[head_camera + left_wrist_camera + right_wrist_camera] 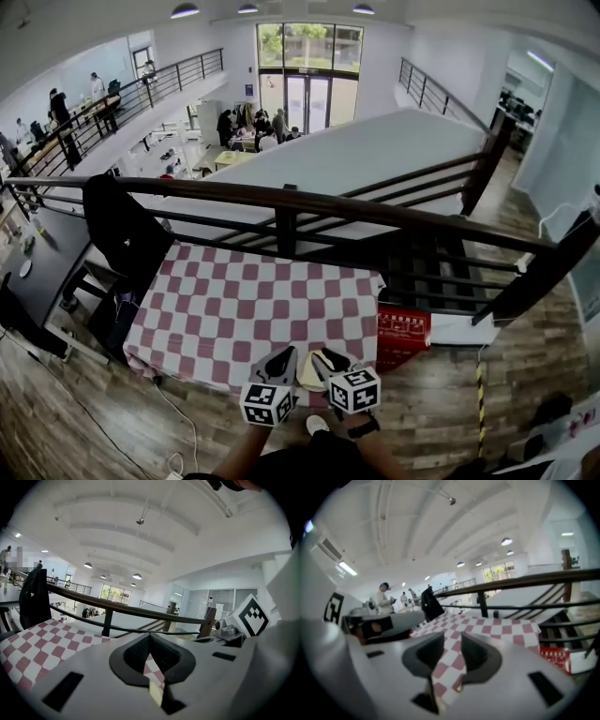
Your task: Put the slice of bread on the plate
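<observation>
The table wears a red-and-white checked cloth. At its near edge lies a pale cream, round-edged thing, half hidden between my two grippers; I cannot tell whether it is the plate or the bread. My left gripper is just left of it, its tips meeting in the left gripper view with only cloth showing below them. Just right of the cream thing is my right gripper. In the right gripper view its jaws stand a little apart, with only checked cloth in the gap.
A dark wooden railing runs along the table's far side, with a black jacket hung over it at the left. A red box stands by the table's right end. Beyond the rail is a drop to a lower floor.
</observation>
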Demonstrator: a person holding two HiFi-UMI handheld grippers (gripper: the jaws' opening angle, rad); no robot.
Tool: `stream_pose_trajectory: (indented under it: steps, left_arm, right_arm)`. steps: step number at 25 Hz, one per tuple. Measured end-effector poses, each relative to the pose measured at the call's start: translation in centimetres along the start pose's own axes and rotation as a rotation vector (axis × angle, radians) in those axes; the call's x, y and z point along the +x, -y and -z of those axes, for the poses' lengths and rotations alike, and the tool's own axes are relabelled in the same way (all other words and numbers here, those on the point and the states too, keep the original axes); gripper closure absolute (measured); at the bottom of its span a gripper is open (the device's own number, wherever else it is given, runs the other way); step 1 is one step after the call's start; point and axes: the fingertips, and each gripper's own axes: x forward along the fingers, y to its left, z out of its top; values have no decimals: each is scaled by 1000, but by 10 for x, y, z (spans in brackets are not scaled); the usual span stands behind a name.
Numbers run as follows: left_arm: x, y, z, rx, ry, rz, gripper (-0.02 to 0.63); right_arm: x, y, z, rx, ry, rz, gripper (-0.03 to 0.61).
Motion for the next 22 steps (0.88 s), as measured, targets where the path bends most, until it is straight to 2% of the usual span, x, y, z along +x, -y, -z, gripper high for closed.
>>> stream_pose_trajectory:
  steps: [4,8,15,22]
  left_arm:
    - [-5,7,-19,26,46,12,596]
    - [-14,7,-29,39,76,11,595]
    - [-15,13,-54,101,126,17,596]
    - [-12,26,-56,139,133,44,595]
  right_arm:
    - [-17,7,-28,-66,80,71,563]
    - [-26,9,-42,-130,104,132,565]
    - [-47,13,-72,-162,225,224,565]
    - [-61,15,-87,-180,301,278,565]
